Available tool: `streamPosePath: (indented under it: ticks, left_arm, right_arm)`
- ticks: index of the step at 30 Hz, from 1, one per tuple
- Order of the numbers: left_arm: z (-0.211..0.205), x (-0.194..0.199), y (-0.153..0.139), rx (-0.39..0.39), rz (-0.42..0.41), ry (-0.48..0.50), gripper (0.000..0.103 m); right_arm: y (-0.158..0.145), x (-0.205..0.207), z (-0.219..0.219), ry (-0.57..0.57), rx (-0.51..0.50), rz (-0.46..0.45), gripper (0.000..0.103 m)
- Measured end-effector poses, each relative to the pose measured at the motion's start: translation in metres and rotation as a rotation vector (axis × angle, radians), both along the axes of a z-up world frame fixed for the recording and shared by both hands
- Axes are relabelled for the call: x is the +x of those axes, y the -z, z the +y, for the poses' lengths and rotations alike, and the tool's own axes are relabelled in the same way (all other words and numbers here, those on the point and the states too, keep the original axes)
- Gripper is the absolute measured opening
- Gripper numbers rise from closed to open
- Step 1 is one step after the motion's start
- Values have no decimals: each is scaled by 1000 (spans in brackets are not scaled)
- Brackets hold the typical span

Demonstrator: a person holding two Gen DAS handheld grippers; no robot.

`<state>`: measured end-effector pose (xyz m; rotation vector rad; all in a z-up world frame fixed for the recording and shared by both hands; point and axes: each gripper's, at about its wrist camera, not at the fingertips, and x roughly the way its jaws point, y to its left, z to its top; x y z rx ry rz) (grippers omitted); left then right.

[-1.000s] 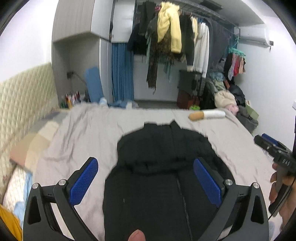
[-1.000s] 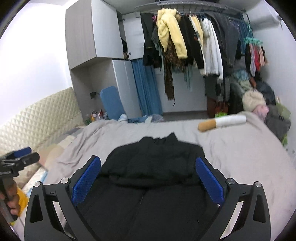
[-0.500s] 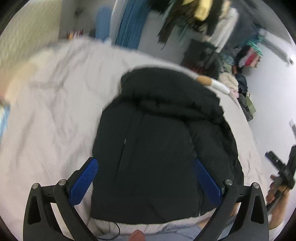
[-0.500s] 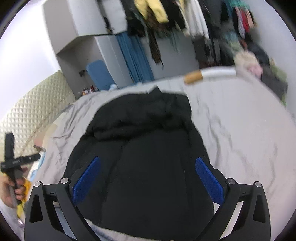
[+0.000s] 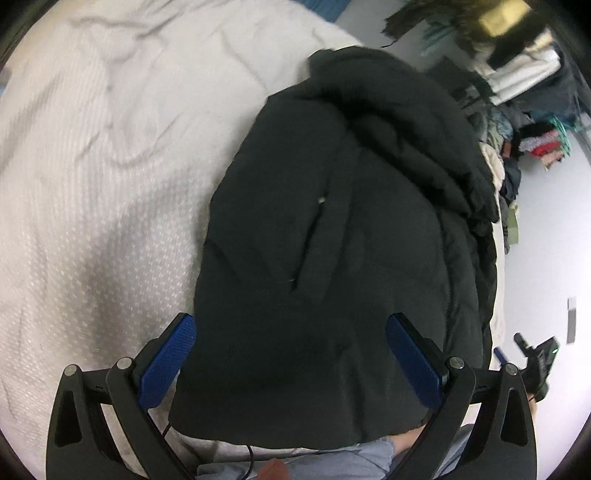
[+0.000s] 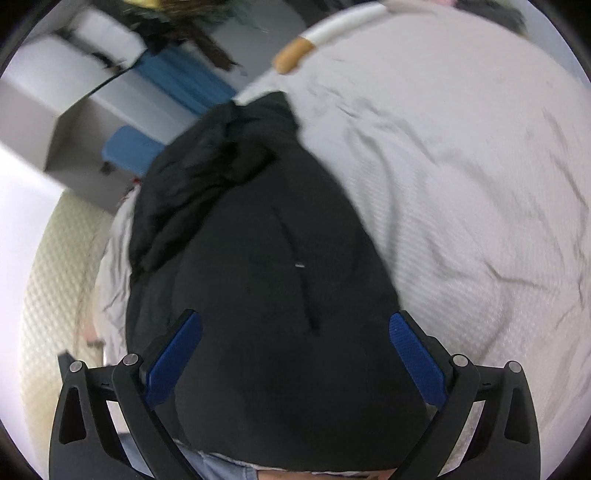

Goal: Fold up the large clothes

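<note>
A large black hooded jacket (image 5: 343, 236) lies front up on the light grey bedspread (image 5: 92, 177), hood at the far end, hem at the near edge. It also shows in the right wrist view (image 6: 266, 280). My left gripper (image 5: 291, 354) hovers open above the jacket's lower left part, holding nothing. My right gripper (image 6: 295, 354) hovers open above the lower right part, holding nothing. The right gripper also shows at the left wrist view's right edge (image 5: 535, 362).
A cigarette-shaped pillow (image 6: 325, 33) lies at the bed's far end. A quilted headboard (image 6: 48, 295) runs along the left. Piled clothes (image 5: 524, 122) sit beside the bed on the right. Bare bedspread (image 6: 480, 184) lies either side of the jacket.
Both grippers have tilted down and moved in over the jacket's near half. The room and clothes rail have slid out of view. The jacket has not moved.
</note>
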<state>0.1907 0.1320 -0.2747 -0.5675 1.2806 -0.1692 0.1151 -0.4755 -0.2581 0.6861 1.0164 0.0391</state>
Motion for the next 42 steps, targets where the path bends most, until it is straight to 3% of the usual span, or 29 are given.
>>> streamPosePath:
  ticks: [6, 13, 22, 26, 30, 34, 38, 42]
  left_arm:
    - [13, 5, 19, -58, 56, -64, 102]
    - [15, 16, 44, -65, 141, -99, 102]
    - [9, 26, 62, -135, 175, -76, 100]
    - [-9, 28, 57, -222, 128, 7, 93]
    - [-31, 28, 48, -221, 72, 83, 79]
    - [-36, 32, 50, -244, 69, 74, 60]
    - [-36, 30, 45, -273, 33, 75, 42]
    - [-35, 25, 36, -297, -23, 83, 20]
  right_arm:
    - [40, 5, -22, 69, 104, 132, 102]
    - [67, 14, -19, 32, 189, 228, 98]
    - [69, 24, 4, -95, 243, 232, 99]
    - [60, 25, 12, -152, 318, 166, 99]
    - [45, 26, 22, -212, 347, 84, 95]
    - [36, 25, 22, -236, 347, 33, 67]
    - [27, 25, 18, -244, 322, -13, 19]
    - [10, 22, 22, -246, 286, -101, 10]
